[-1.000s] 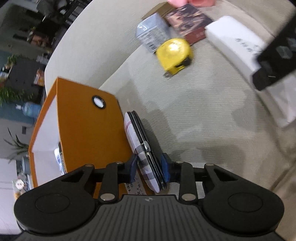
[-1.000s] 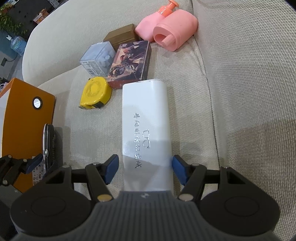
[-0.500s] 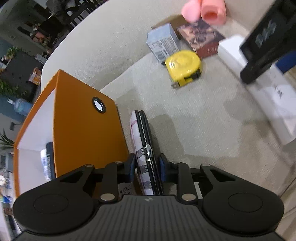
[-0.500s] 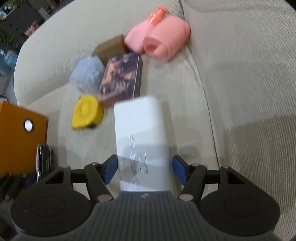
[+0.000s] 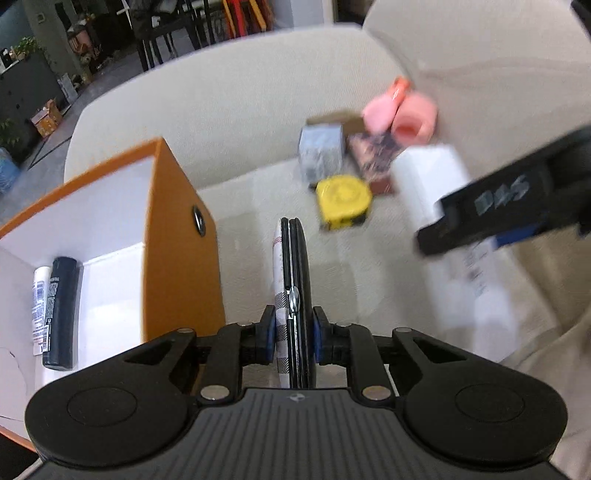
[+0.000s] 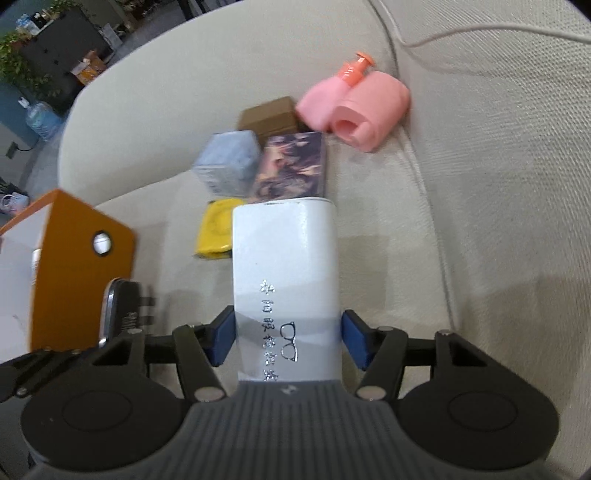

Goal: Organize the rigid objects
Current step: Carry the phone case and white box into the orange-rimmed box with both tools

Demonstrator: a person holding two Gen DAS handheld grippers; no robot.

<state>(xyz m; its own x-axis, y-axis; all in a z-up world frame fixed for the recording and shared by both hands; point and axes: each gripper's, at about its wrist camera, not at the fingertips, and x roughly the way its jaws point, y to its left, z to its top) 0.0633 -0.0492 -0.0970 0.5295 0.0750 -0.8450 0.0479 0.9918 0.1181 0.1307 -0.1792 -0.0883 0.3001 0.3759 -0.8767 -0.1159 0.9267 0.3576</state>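
My left gripper (image 5: 290, 334) is shut on a plaid and black wallet (image 5: 291, 280) held on edge above the sofa seat, just right of the orange box (image 5: 177, 236). The box is open, with a black tube (image 5: 59, 314) and a white tube (image 5: 38, 295) inside. My right gripper (image 6: 286, 338) is shut on a white glasses case (image 6: 284, 266) and holds it off the seat. The right gripper also shows in the left wrist view (image 5: 509, 199). The wallet's edge shows in the right wrist view (image 6: 120, 314).
On the beige sofa seat (image 6: 388, 258) lie a yellow tape measure (image 5: 343, 199), a pale blue box (image 6: 229, 166), a picture-covered box (image 6: 291, 166), a brown box (image 6: 269, 118), a pink pump bottle (image 6: 328, 92) and a pink cup (image 6: 369, 110). A white cable (image 6: 480, 33) runs across the backrest.
Both grippers have risen with their loads. The left gripper closed on the wallet and lifted it beside the box; the right closed on the glasses case and raised it off the seat.
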